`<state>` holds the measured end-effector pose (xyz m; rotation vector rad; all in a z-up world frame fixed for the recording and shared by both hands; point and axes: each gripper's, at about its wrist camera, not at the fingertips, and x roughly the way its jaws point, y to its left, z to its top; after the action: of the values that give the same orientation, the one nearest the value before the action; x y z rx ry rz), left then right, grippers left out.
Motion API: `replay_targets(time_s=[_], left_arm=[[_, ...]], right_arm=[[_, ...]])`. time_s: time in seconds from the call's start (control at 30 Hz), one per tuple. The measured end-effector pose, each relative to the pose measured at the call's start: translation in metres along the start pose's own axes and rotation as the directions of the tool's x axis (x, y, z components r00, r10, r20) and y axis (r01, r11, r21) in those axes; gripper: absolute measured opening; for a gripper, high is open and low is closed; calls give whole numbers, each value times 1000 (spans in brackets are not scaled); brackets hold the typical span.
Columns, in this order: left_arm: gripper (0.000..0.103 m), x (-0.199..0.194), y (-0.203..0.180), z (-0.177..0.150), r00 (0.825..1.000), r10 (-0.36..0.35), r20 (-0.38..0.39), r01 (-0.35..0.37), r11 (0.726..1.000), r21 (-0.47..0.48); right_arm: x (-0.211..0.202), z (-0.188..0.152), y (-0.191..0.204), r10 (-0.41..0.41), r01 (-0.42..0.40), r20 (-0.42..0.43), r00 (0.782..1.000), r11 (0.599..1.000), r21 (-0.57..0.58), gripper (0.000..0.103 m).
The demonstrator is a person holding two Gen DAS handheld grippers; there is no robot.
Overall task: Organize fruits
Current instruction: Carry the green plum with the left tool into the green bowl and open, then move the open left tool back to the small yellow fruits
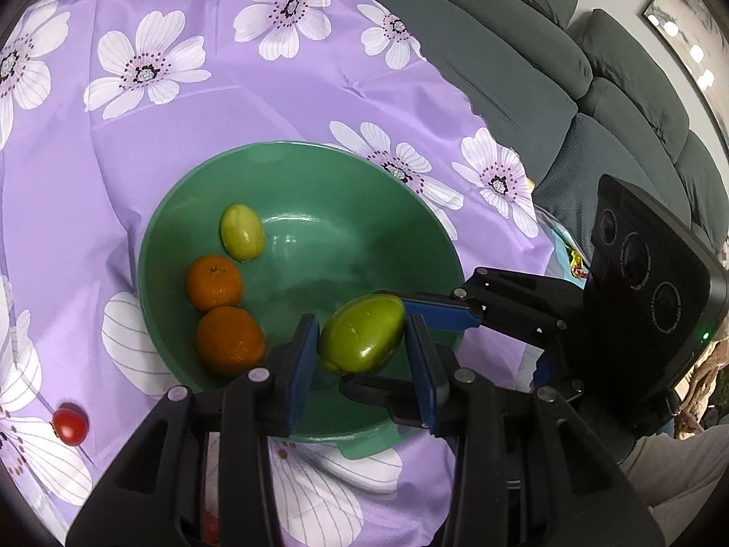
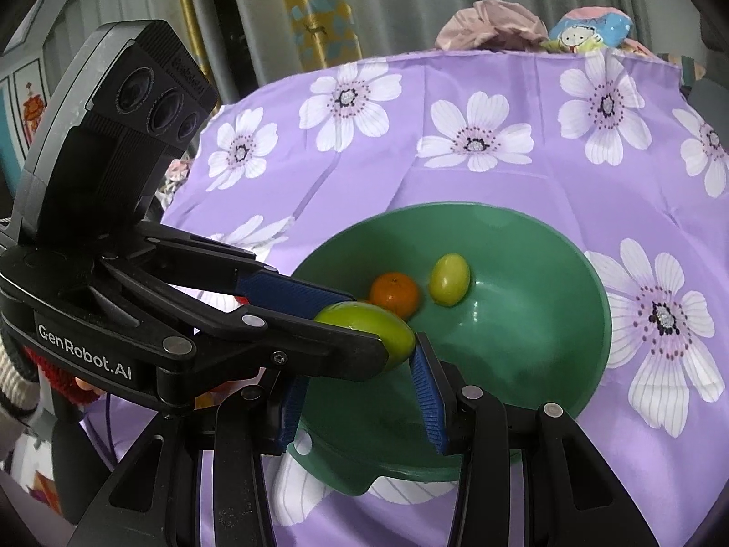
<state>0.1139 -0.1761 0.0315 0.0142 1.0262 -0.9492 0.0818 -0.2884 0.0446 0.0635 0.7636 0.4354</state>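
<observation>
A large green oval fruit [image 1: 364, 342] [image 2: 369, 328] hangs just over the near side of a green bowl [image 1: 341, 246] [image 2: 524, 301]. My left gripper [image 1: 361, 319] [image 2: 364, 328] is shut on it, a blue pad against each side. My right gripper [image 2: 357, 355] [image 1: 362, 339] comes in crosswise and clamps the same fruit from above and below. In the right wrist view its left pad is hidden behind the left gripper's finger. Two oranges [image 1: 214, 282] [image 1: 230, 339] and a small yellow-green fruit [image 1: 242, 232] [image 2: 450, 279] lie in the bowl. A red cherry tomato [image 1: 70, 424] lies on the cloth to the bowl's left.
The bowl stands on a purple cloth with white flowers [image 1: 205, 105] [image 2: 501, 105]. A grey sofa [image 1: 524, 68] runs along the table's right edge. Crumpled cloth bundles [image 2: 492, 23] sit at the far edge, with curtains behind. A striped sleeve [image 2: 13, 392] shows at the left.
</observation>
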Motion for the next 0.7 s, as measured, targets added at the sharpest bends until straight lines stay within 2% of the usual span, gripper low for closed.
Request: replay_targets(time_s=[0.53,0.7], left_arm=[[40,7,4,-5,1000,23,-9,-24,999,-22],[55,2,3,-9,998,65,17,-64,997,-31]], right_arm=[[6,-1,5,-37,37,-44,998,999,-7,44],[5,1,6,-62,63,-53,997,998,6,47]])
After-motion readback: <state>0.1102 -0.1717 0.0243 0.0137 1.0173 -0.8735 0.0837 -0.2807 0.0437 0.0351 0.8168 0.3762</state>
